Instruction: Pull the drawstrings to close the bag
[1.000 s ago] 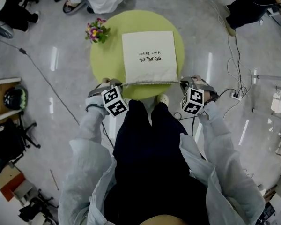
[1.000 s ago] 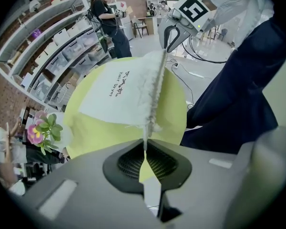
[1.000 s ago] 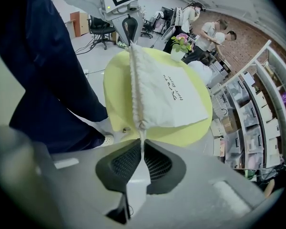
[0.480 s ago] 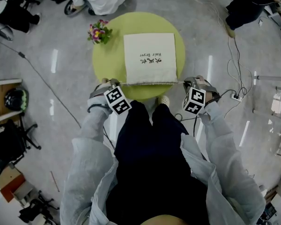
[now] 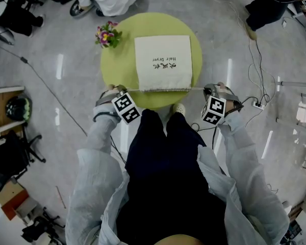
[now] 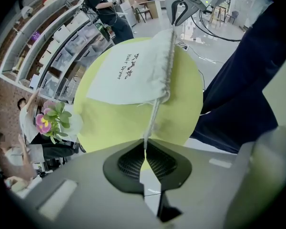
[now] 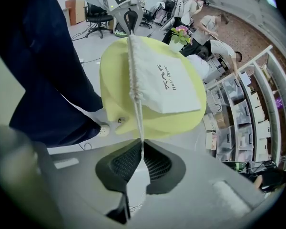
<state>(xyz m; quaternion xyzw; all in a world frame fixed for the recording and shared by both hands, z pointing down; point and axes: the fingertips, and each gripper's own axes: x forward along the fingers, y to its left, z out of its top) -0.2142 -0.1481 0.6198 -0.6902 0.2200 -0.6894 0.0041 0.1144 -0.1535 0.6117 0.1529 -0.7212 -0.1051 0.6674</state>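
Your left gripper is clamped on the thin white left drawstring, right gripper on the right drawstring, white cloth bag flat on the round lime-green table.

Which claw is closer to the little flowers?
Left. The left claw is on the flowers' side of the bag; the right claw is beyond the bag's other side, farther away.

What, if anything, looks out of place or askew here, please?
Nothing stands out: the white bag lies flat on the green table, its mouth gathered, its drawstrings taut and pinched in the left claw and right claw.
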